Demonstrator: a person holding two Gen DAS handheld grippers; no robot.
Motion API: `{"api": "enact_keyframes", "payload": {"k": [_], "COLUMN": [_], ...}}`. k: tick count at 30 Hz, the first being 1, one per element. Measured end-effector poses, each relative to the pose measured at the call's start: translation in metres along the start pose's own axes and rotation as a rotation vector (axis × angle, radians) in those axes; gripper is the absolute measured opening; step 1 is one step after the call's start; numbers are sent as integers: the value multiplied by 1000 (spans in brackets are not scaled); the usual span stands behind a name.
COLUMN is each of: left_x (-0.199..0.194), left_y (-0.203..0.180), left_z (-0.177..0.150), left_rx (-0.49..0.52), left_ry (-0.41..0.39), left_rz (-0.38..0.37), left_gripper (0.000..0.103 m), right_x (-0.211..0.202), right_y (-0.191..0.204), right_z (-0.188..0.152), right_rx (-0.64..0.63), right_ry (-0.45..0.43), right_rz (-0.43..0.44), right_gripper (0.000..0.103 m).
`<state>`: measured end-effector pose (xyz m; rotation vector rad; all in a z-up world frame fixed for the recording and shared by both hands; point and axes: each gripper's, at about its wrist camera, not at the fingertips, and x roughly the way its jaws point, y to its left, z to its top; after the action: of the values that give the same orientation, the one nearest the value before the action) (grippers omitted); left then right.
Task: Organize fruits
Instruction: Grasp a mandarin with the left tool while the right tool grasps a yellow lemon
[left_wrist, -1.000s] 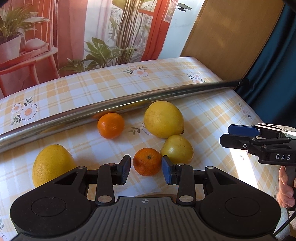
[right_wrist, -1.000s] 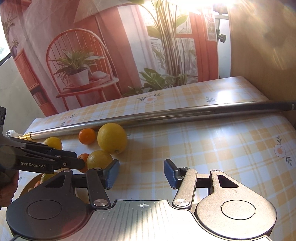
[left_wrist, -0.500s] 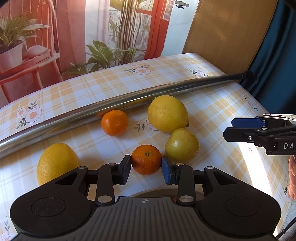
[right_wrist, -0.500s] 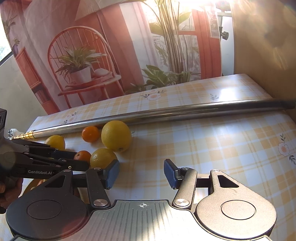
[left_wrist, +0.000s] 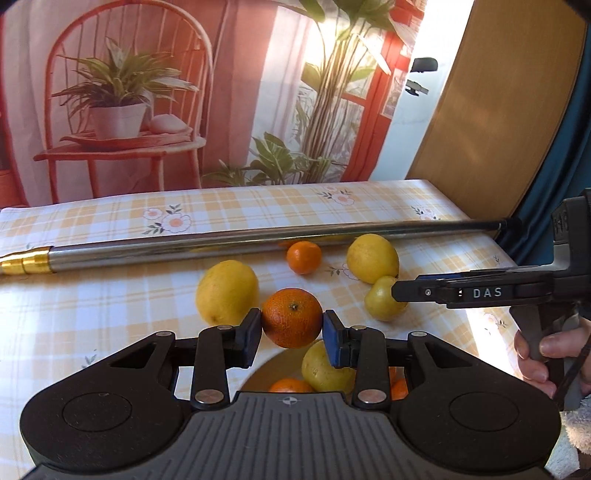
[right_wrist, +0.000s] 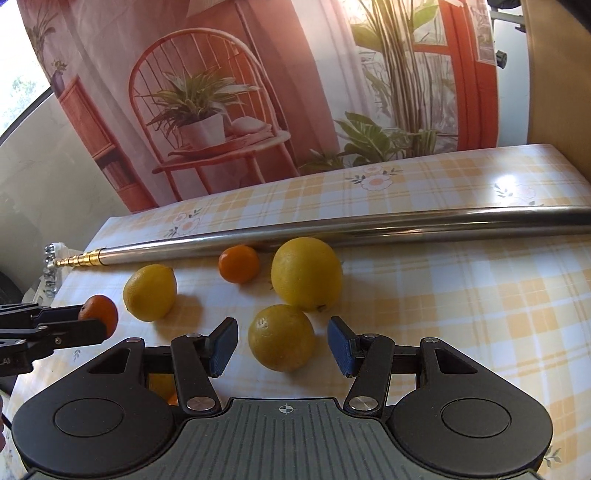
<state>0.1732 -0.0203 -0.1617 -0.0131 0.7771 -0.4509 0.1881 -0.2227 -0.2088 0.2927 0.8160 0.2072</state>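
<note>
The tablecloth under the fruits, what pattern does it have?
The tablecloth has yellow and white checks with small flowers, shown best in the right wrist view.

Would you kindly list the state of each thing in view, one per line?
Left gripper: shut on the mandarin.
Mandarin: held above the bowl.
Right gripper: open around the small lemon, not touching.
Small lemon: resting on the table.
Bowl: holds fruit.
Metal pole: lying across the table.

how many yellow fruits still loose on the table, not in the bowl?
3. A round yellow lemon on the left, the largest yellow citrus by the steel pole, and a smaller yellow one between the open right gripper's fingers. Others may be hidden.
</note>
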Motion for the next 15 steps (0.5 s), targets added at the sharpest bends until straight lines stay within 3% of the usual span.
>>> {"api": "enact_keyframes", "payload": {"k": [7, 15], "left_x": [-28, -40], "left_y": [13, 22], "left_z": [-16, -33], "left_rx": [-69, -98], "left_ry": [-27, -9], "left_rz": [8, 14], "left_gripper": [38, 38], "right_x": [23, 29], "right_y": [2, -6], "right_z": [-1, -9], "right_rx": [46, 169], "right_ry": [49, 42], "right_rz": [-34, -20], "right_gripper": [50, 45]}}
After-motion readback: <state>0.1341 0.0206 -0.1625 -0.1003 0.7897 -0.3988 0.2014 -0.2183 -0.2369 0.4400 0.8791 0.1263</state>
